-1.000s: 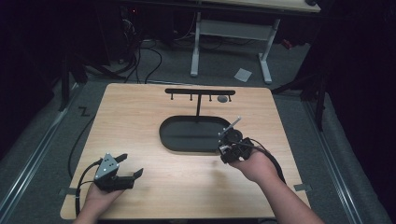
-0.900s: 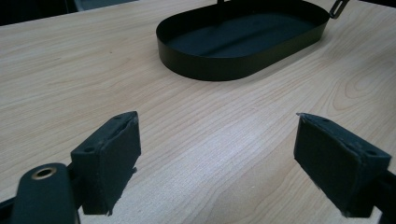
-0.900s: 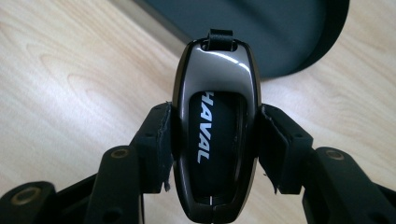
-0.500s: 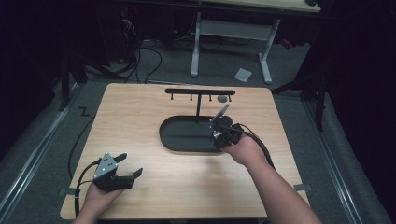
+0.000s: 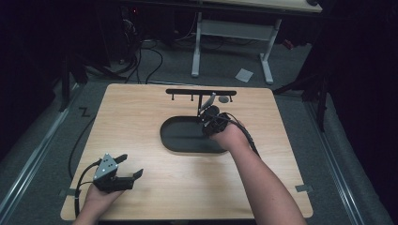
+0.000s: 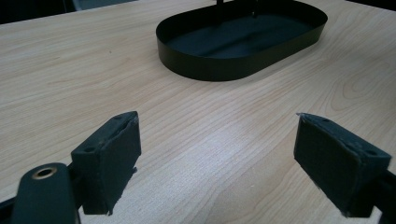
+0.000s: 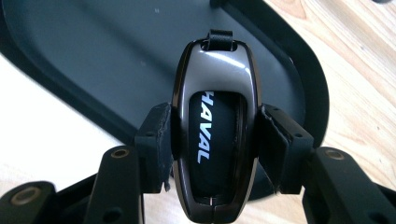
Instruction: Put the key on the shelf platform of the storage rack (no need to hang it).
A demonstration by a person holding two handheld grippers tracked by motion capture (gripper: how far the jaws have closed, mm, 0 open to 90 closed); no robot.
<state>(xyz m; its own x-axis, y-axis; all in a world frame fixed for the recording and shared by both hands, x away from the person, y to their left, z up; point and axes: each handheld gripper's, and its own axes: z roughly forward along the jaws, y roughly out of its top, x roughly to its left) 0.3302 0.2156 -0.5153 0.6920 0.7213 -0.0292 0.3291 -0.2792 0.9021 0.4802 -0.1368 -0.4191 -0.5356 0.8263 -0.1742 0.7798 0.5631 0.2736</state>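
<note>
Jaws of the left gripper (image 5: 127,177) stand wide apart, idle over the near table (image 5: 141,112) corner. Farther on, the right gripper (image 7: 212,140) is clamped on a Haval key fob (image 7: 215,126), held above the black tray (image 6: 233,65) just before the hook rack (image 5: 201,92). Likely it hangs next: keep the fob's top loop level and approach a hook squarely, without loosening.

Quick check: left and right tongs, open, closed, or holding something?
Left tongs: open, holding nothing, over bare table.
Right tongs: closed on a key fob marked HAVAL, above the black tray.
</note>
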